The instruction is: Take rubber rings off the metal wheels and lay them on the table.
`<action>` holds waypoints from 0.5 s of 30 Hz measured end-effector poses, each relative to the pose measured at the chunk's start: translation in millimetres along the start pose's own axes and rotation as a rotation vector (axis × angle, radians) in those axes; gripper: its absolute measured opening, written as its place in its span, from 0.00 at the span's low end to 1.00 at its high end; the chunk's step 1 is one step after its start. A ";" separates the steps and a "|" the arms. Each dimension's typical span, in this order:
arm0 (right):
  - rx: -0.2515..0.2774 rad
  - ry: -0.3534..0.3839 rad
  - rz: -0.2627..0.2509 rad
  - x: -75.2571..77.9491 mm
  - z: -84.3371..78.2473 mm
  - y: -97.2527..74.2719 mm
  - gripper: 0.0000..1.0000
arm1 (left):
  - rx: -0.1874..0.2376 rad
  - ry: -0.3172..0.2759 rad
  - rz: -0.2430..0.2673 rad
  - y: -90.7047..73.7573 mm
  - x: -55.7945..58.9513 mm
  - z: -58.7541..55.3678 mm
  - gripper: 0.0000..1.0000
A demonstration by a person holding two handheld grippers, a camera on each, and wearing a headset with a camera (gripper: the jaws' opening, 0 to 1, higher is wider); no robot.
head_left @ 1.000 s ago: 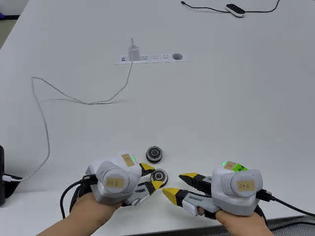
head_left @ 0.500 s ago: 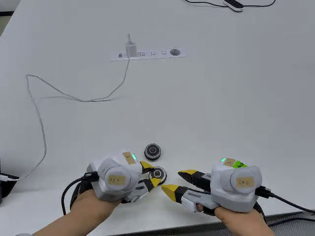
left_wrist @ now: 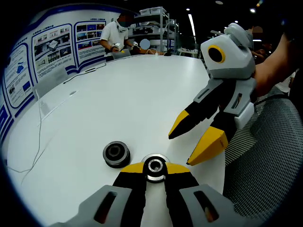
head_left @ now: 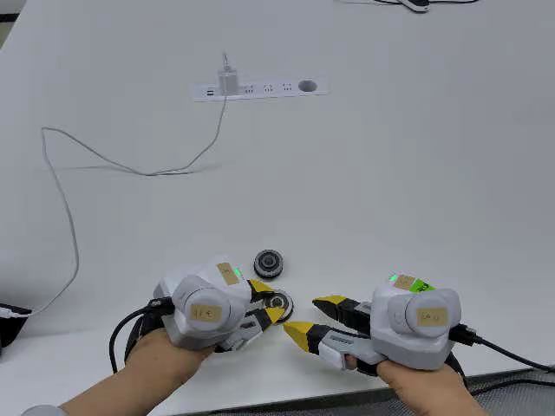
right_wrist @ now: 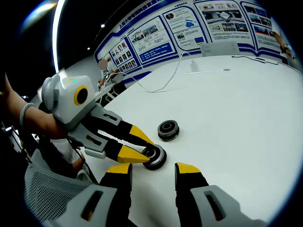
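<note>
Head view shows two wheels and two grippers over the worktop (head_left: 390,173): one wheel (head_left: 279,304) is clamped in the jaws of the left gripper (head_left: 276,307), and a free wheel (head_left: 270,263) lies just beyond it. The right gripper (head_left: 310,315) is near, jaws apart and empty. Left gripper view adds a person (left_wrist: 116,33) at the far end, while head view adds one power strip (head_left: 260,88).

White table (head_left: 408,191) bears power strip (head_left: 260,88), loose cable (head_left: 154,173) and one metal wheel (head_left: 270,263).

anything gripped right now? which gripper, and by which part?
Left gripper is shut on the near wheel, with its jaws on opposite sides of the wheel's outer rim. Right gripper is open and holds nothing.
</note>
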State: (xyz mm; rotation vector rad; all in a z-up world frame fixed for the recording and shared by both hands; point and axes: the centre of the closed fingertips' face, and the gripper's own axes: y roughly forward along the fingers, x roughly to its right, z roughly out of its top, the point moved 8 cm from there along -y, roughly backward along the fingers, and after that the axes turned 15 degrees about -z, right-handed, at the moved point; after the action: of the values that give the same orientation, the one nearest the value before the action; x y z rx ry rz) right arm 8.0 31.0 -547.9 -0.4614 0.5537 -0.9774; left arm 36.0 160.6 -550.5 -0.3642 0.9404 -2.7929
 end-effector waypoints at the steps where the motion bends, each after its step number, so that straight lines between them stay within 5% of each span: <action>1: 0.000 0.002 0.000 0.1 -0.1 0.1 0.37 | -0.008 0.000 -0.002 0.0 0.6 -1.0 0.14; 15: 0.006 0.081 0.003 1.6 0.7 4.4 0.37 | 0.008 -0.004 -0.004 0.0 -2.1 -1.3 0.14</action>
State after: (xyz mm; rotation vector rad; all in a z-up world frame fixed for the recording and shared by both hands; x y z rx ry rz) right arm 12.0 31.8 -550.3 -0.4166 0.6241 -0.9985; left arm 37.6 161.8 -551.8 -0.3716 0.9289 -2.7976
